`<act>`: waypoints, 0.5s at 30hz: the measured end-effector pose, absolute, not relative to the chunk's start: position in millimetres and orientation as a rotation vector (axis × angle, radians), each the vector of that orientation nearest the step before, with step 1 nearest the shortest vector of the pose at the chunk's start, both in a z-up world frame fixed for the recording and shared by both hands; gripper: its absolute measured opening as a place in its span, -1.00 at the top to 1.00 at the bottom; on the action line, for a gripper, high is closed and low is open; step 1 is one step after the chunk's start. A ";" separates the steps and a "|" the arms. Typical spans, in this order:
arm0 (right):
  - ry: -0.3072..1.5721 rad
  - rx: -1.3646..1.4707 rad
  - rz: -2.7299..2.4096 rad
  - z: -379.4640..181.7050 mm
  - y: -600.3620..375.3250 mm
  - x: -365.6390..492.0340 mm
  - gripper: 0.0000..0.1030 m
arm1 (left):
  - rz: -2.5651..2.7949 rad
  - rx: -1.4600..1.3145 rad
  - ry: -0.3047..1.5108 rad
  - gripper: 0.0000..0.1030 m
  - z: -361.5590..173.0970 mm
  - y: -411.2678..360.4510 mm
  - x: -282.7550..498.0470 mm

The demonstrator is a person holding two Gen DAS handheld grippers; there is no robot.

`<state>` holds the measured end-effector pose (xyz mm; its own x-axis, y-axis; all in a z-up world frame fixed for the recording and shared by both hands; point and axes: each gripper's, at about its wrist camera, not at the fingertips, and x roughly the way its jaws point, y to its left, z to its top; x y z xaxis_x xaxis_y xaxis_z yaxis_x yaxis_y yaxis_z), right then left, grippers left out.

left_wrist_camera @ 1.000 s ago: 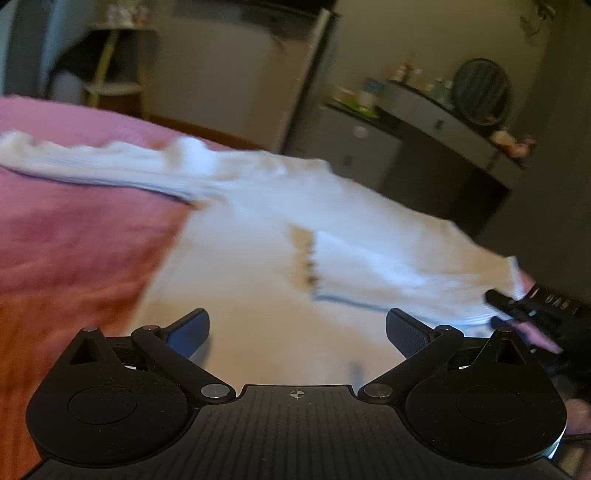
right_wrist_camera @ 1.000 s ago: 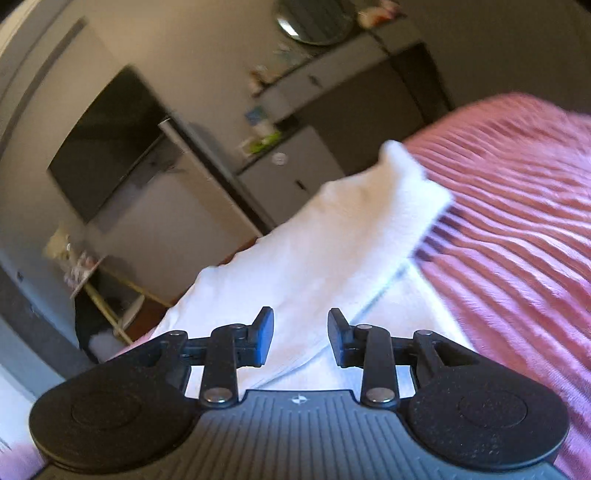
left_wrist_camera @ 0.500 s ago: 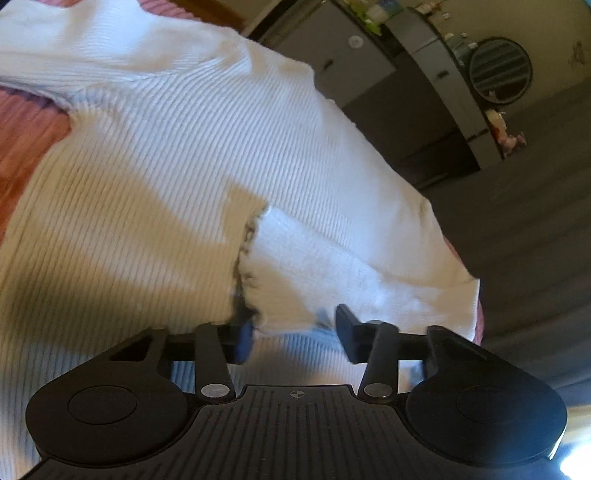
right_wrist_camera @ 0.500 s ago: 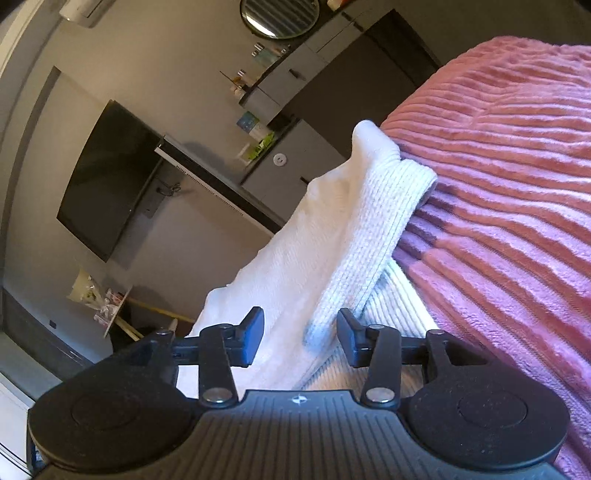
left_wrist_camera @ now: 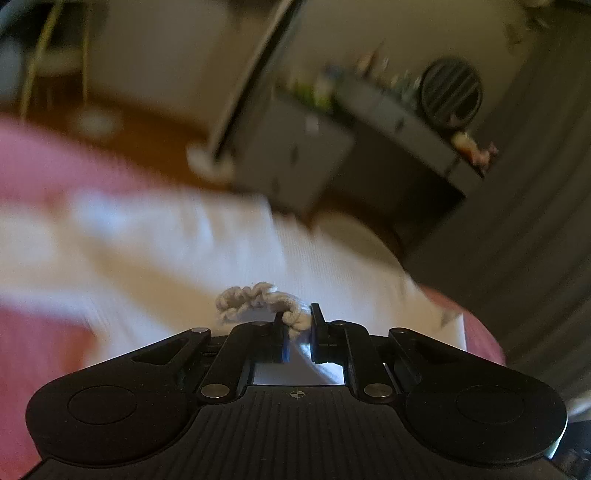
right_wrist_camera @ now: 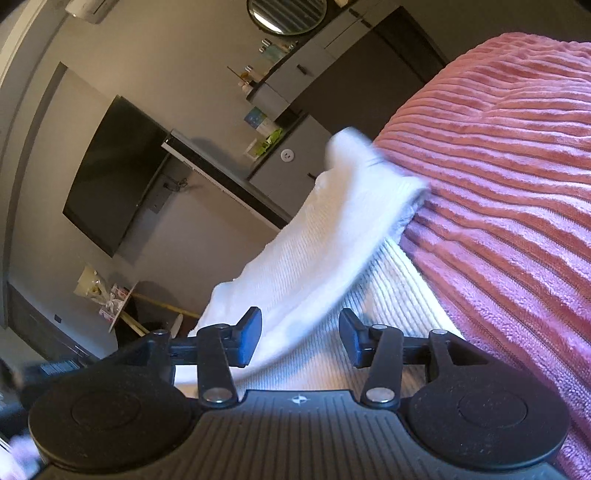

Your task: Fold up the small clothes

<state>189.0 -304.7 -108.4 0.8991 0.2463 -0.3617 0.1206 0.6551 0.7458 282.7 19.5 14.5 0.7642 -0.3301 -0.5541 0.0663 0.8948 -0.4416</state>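
Note:
A small white ribbed sweater point(left_wrist_camera: 155, 251) lies on a pink ribbed bedspread point(left_wrist_camera: 44, 166). My left gripper point(left_wrist_camera: 297, 323) is shut on the frilly cuff point(left_wrist_camera: 258, 297) of a sleeve and holds it above the sweater's body; this view is blurred. In the right wrist view my right gripper point(right_wrist_camera: 300, 338) is open, its fingers either side of the sweater's folded edge point(right_wrist_camera: 317, 251) without pinching it. The bedspread point(right_wrist_camera: 509, 184) fills the right of that view.
Beyond the bed stand grey cabinets point(right_wrist_camera: 295, 162) with small bottles, a round mirror point(right_wrist_camera: 286, 14) and a wall-mounted dark TV point(right_wrist_camera: 110, 173). A small table with clutter point(right_wrist_camera: 110, 299) stands at the left. The bed's edge is near the sweater's far side.
My left gripper closed on the sleeve cuff and lifted it, swinging upward. My right gripper stayed open and barely moved; the sweater's far end shifted slightly.

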 end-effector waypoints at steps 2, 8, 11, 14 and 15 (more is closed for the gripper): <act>0.465 0.862 0.066 -109.5 -305.3 190.1 0.11 | -0.186 -0.388 0.636 0.76 25.4 28.4 281.8; 0.461 0.876 0.059 -111.5 -308.3 190.7 0.11 | -0.030 -0.281 0.765 0.74 -19.7 47.5 295.1; 0.461 0.879 0.059 -113.0 -309.0 190.9 0.11 | -0.012 -0.308 0.839 0.67 -45.5 51.0 296.5; 0.460 0.883 0.058 -113.5 -309.4 191.0 0.11 | -0.020 -0.378 0.827 0.55 -49.8 64.3 296.4; 0.459 0.882 0.058 -113.5 -309.9 191.3 0.10 | -0.023 -0.405 0.823 0.55 -49.0 68.7 298.3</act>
